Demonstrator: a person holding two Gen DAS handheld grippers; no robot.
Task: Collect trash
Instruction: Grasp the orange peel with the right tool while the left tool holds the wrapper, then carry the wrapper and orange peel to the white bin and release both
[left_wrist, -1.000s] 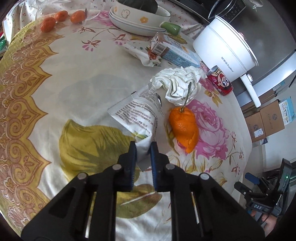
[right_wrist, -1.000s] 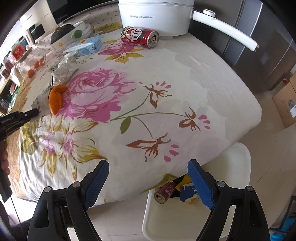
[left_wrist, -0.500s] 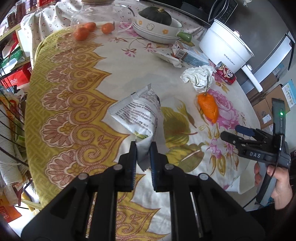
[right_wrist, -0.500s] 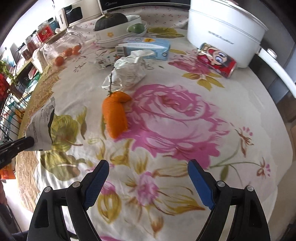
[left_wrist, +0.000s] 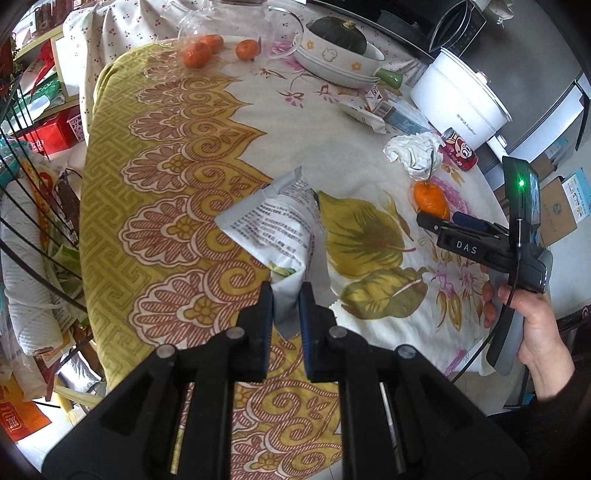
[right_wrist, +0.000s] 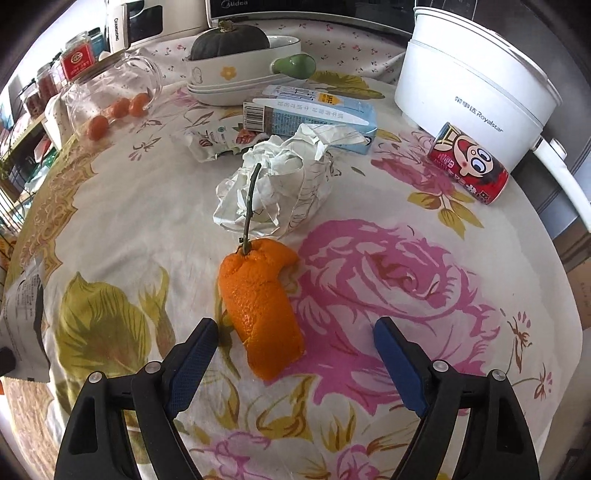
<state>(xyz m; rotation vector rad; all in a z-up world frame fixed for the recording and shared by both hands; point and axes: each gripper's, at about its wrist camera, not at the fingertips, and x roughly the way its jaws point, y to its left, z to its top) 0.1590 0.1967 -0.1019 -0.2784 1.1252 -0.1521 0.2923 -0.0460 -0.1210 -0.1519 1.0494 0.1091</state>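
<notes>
Left tongs (left_wrist: 286, 308) clamp wrapper (left_wrist: 275, 229); right tongs (right_wrist: 291, 345), just narrowing, gape empty over peel (right_wrist: 260, 302). Tissue (right_wrist: 273, 184), can (right_wrist: 467, 164), carton (right_wrist: 310, 112) uncollected on counter (right_wrist: 369, 206).

Pebbly orange peel (right_wrist: 260, 306) lies on matt printed tablecloth (right_wrist: 369, 206); crumpled white paper (right_wrist: 273, 184) behind it; glossy red can (right_wrist: 467, 164) upper right.

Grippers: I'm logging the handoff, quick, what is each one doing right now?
Left gripper: shut on the printed snack wrapper.
Right gripper: open, jaws just closing a little, orange peel between them, not gripped.
</notes>
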